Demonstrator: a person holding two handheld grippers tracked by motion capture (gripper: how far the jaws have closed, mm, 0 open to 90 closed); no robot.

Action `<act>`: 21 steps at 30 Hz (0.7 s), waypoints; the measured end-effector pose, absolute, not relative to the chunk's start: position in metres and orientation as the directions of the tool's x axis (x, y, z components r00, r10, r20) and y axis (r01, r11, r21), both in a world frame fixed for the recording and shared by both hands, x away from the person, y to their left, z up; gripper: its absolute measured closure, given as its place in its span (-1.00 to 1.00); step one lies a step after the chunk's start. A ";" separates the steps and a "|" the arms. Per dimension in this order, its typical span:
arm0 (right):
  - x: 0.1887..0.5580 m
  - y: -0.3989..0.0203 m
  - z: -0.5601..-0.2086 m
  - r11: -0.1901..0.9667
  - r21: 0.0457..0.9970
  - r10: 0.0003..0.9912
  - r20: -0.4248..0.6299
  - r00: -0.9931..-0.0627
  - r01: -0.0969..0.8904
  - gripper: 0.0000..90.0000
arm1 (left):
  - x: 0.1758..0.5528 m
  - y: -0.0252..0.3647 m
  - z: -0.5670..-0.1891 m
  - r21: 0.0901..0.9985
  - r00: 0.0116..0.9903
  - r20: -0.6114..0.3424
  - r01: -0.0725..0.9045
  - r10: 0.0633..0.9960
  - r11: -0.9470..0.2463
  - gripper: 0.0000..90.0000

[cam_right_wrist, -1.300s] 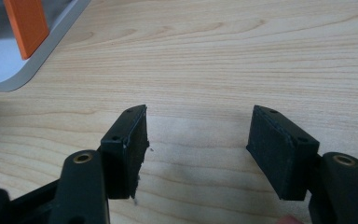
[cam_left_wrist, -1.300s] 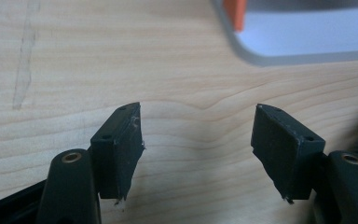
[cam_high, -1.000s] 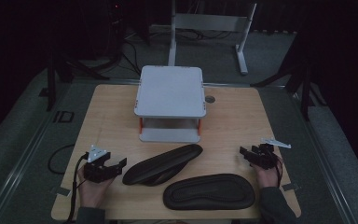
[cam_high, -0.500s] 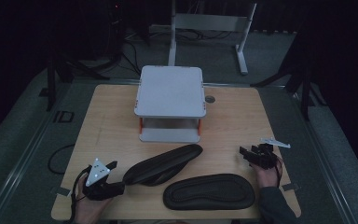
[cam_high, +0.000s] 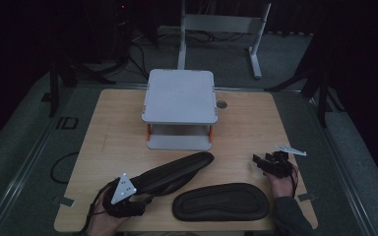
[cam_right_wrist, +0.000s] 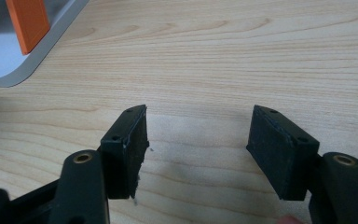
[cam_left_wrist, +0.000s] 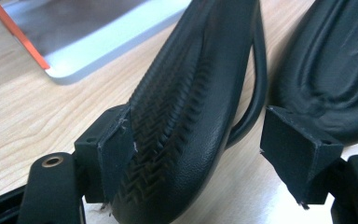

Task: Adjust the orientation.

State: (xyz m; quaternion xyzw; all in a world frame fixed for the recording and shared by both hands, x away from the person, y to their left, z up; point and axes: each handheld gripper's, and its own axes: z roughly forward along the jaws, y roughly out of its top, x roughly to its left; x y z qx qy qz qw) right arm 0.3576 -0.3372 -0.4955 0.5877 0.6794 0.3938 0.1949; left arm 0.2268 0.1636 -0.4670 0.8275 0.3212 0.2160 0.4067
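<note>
Two black shoe insoles lie on the wooden table (cam_high: 108, 128). The long one (cam_high: 177, 169) runs slantwise, and the other (cam_high: 221, 201) lies flat near the front edge. My left gripper (cam_high: 139, 199), at the front left, is open around the long insole's near end (cam_left_wrist: 191, 93). Its left pad (cam_left_wrist: 116, 149) lies against the ribbed side; the right pad (cam_left_wrist: 298, 154) stands apart from it. The second insole (cam_left_wrist: 326, 60) lies just beyond that pad. My right gripper (cam_high: 260, 161) hovers open over bare wood at the right, nothing between its pads (cam_right_wrist: 198, 140).
A grey two-shelf stand (cam_high: 179, 96) with orange posts stands at the table's middle back; its base corner (cam_left_wrist: 84, 37) (cam_right_wrist: 9, 60) is near both grippers. A small round grommet (cam_high: 221, 104) sits right of it. Metal frame legs (cam_high: 256, 44) rise behind the table.
My left gripper has drawn back toward the front edge and swung right, so the long insole's near end now sits between its jaws. The right gripper has stayed still.
</note>
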 end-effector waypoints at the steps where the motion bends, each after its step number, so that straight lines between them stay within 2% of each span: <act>1: 0.358 -0.337 -0.495 -0.001 0.764 0.952 0.198 -0.233 0.645 -0.17 | 0.227 0.164 -0.467 0.812 0.700 0.096 0.356 0.707 -0.463 -0.26; 2: 0.358 -0.337 -0.496 -0.001 0.765 0.952 0.198 -0.233 0.644 -0.17 | 0.231 0.166 -0.466 0.817 0.704 0.078 0.361 0.706 -0.450 -0.26; 3: 0.358 -0.337 -0.496 0.000 0.764 0.952 0.197 -0.233 0.645 -0.17 | 0.233 0.168 -0.465 0.823 0.704 0.067 0.361 0.707 -0.438 -0.08; 8: 0.358 -0.337 -0.496 0.001 0.763 0.953 0.195 -0.233 0.646 -0.17 | 0.245 0.180 -0.454 0.852 0.664 0.026 0.377 0.748 -0.364 0.08; 12: 0.358 -0.337 -0.496 0.003 0.764 0.953 0.194 -0.234 0.645 -0.17 | 0.260 0.188 -0.450 0.879 0.633 -0.030 0.386 0.773 -0.282 0.09; 14: 0.358 -0.337 -0.496 -0.001 0.763 0.953 0.196 -0.231 0.646 -0.17 | 0.268 0.191 -0.449 0.881 0.602 -0.014 0.385 0.798 -0.275 0.07; 17: 0.358 -0.337 -0.496 -0.002 0.764 0.953 0.196 -0.229 0.645 -0.17 | 0.280 0.192 -0.450 0.852 0.525 0.068 0.412 0.848 -0.323 0.00; 21: 0.358 -0.337 -0.496 -0.001 0.763 0.953 0.196 -0.230 0.646 -0.17 | 0.288 0.198 -0.451 0.861 0.499 0.041 0.421 0.865 -0.284 -0.11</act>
